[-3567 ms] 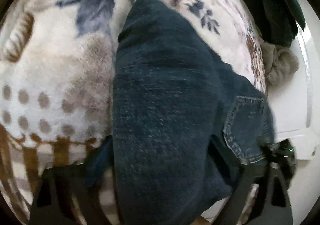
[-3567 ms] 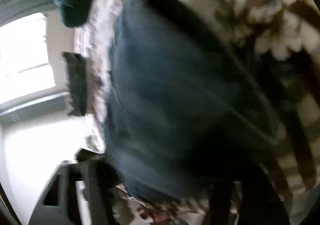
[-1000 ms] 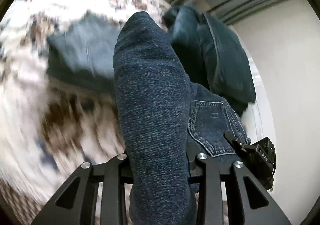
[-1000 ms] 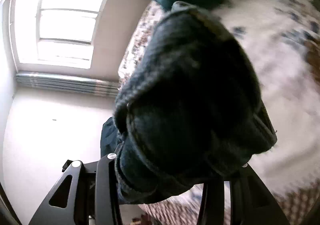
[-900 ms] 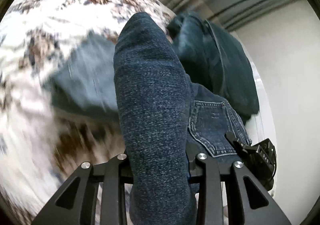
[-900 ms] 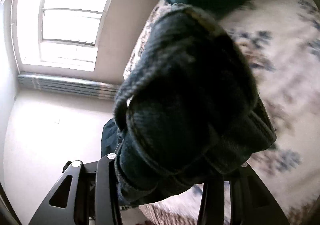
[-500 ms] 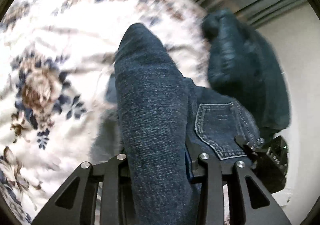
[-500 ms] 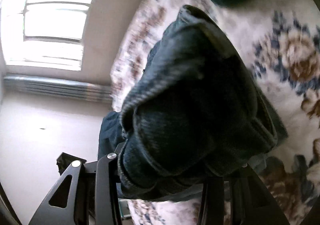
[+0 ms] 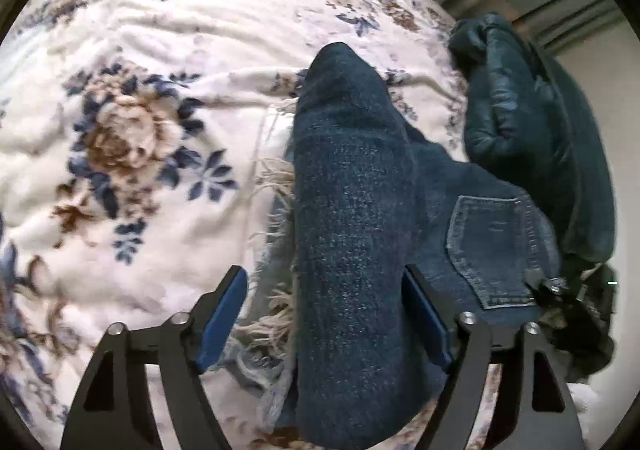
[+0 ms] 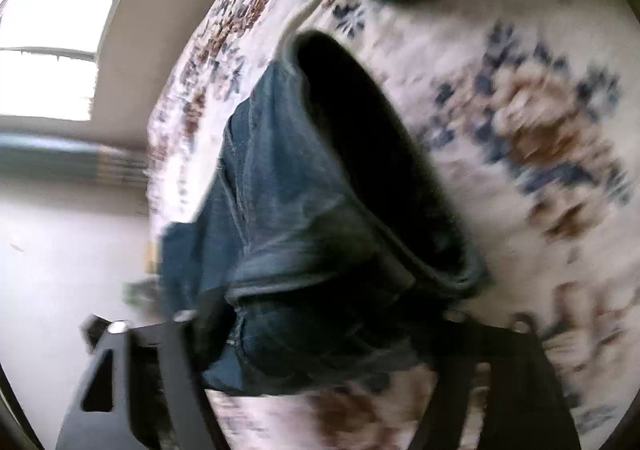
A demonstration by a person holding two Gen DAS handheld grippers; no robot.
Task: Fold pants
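Jeans [image 9: 352,210] lay in a thick folded bundle on the floral blanket [image 9: 132,138], rising toward 12 o'clock between the left gripper [image 9: 324,306], whose jaws had just been opening and stood clear of the denim. The right gripper [image 10: 320,350] had likewise been spreading, and through the blur no pad seemed to press on the cloth. Denim this heavy and limp looked likely to sag and unfold, so the folded edge near 6 o'clock seemed the best hold.

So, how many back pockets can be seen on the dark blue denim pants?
1. The stitched back pocket lies right of the rolled fold of the dark blue denim pants, near the dark teal jacket. A second may be hidden.
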